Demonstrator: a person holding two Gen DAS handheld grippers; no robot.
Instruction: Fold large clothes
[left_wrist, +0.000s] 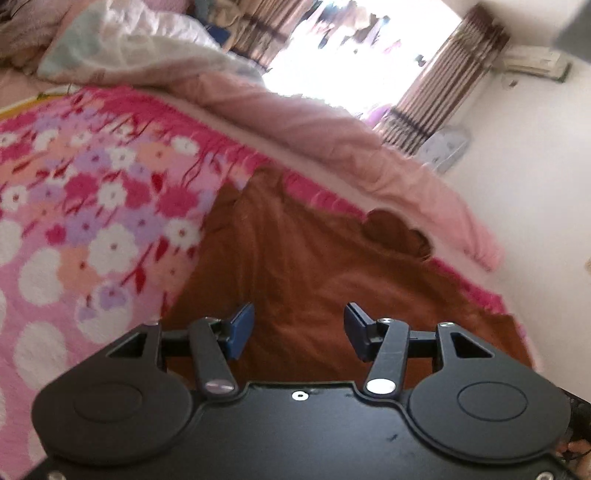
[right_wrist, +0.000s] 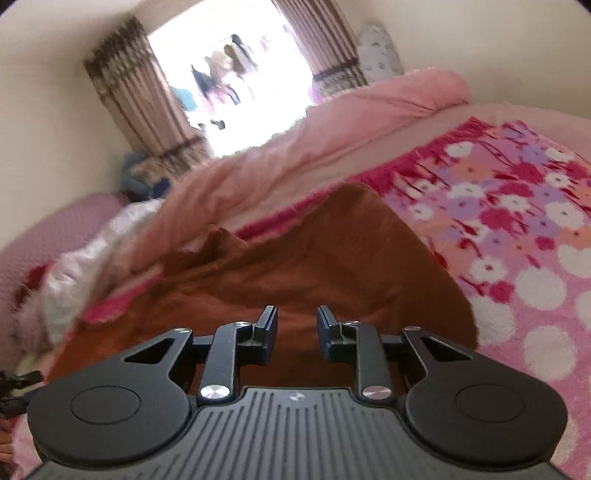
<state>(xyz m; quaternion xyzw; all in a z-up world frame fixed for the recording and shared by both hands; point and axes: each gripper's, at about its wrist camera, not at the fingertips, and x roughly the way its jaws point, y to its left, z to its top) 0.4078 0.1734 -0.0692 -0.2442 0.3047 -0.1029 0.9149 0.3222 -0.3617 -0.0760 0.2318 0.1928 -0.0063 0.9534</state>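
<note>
— Brown cloth (left_wrist: 314, 258) lies spread on a bed, on top of a pink flower blanket (left_wrist: 92, 206). Is it a big piece?

— Yes, big and wrinkled. In the right wrist view the brown cloth (right_wrist: 295, 258) reaches from under the claw up toward a rolled pink quilt (right_wrist: 332, 122).

— What is the left claw (left_wrist: 298, 328) doing?

— Its two blue-tipped fingers (left_wrist: 242, 325) stand apart, about half way. Nothing is between them — the cloth is just below.

— And the right claw (right_wrist: 297, 326)?

— Its jaws are closer together, with a small gap. Nothing is pinched there either; the brown cloth shows through the gap.

— What else is in the room?

— A bright window (right_wrist: 236, 85) with striped brown curtains (right_wrist: 129, 99), and the pink quilt (left_wrist: 332, 147) along the far side of the bed. Both pictures are a bit blurry.
</note>
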